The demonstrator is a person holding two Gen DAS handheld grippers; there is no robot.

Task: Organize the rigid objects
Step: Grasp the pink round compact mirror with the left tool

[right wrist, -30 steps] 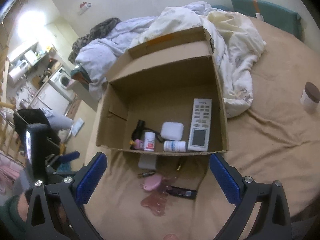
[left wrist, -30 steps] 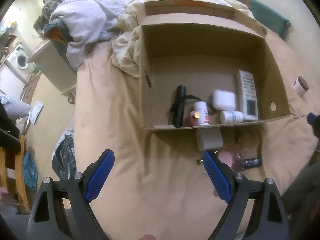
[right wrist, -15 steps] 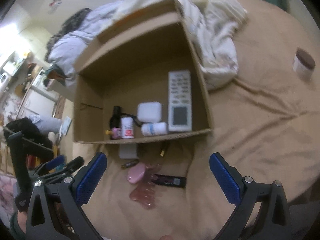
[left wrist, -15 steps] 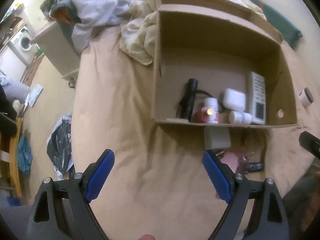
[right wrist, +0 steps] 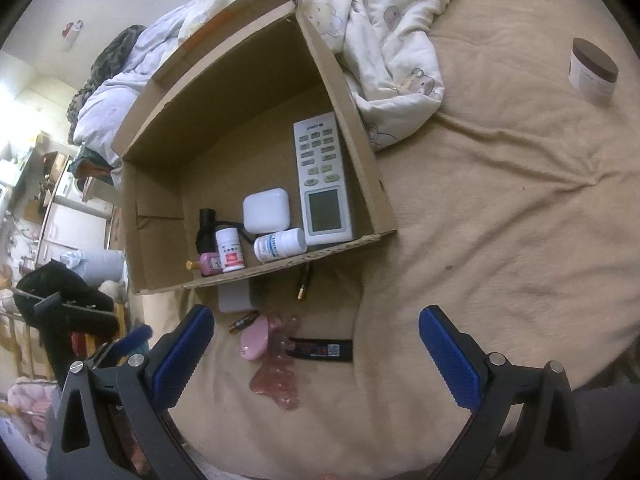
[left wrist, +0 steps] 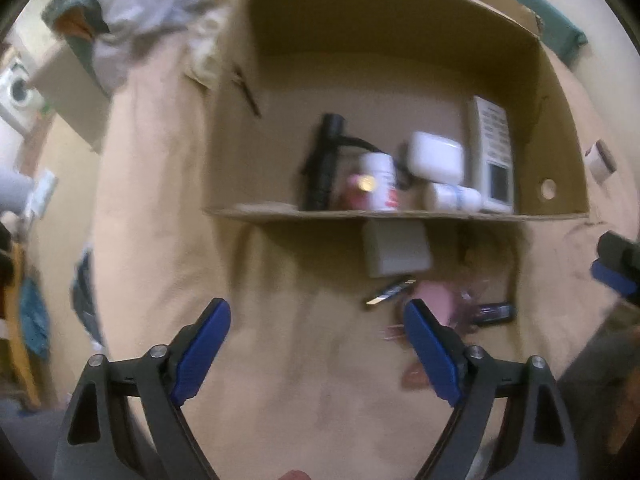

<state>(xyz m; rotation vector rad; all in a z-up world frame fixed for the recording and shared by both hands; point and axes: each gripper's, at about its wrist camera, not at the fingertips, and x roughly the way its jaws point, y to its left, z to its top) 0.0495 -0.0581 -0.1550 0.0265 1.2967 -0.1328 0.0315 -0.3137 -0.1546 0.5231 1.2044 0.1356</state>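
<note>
An open cardboard box (right wrist: 360, 168) (left wrist: 560, 96) lies on a tan bed. Inside are a white remote (right wrist: 322, 178), a white case (right wrist: 266, 210), two white pill bottles (right wrist: 280, 244), a pink bottle (right wrist: 210, 263) and a black flashlight (right wrist: 205, 228). In front of the box lie a grey block (right wrist: 233, 298) (left wrist: 396, 248), a pink case (right wrist: 256, 338), a pink clear comb (right wrist: 278, 380), a black flat bar (right wrist: 322, 349) and two small dark tubes (right wrist: 243, 321). My left gripper (left wrist: 316, 344) and right gripper (right wrist: 316, 344) are both open and empty, above the bed before the box.
A white jar with a brown lid (right wrist: 592, 68) stands on the bed at the far right. Crumpled white bedding (right wrist: 384, 48) lies behind and beside the box. The bed's edge drops to the floor on the left (left wrist: 60, 200).
Both grippers have moved closer to the box and the loose objects; the views have tilted down. Both stay open. No object has moved.
</note>
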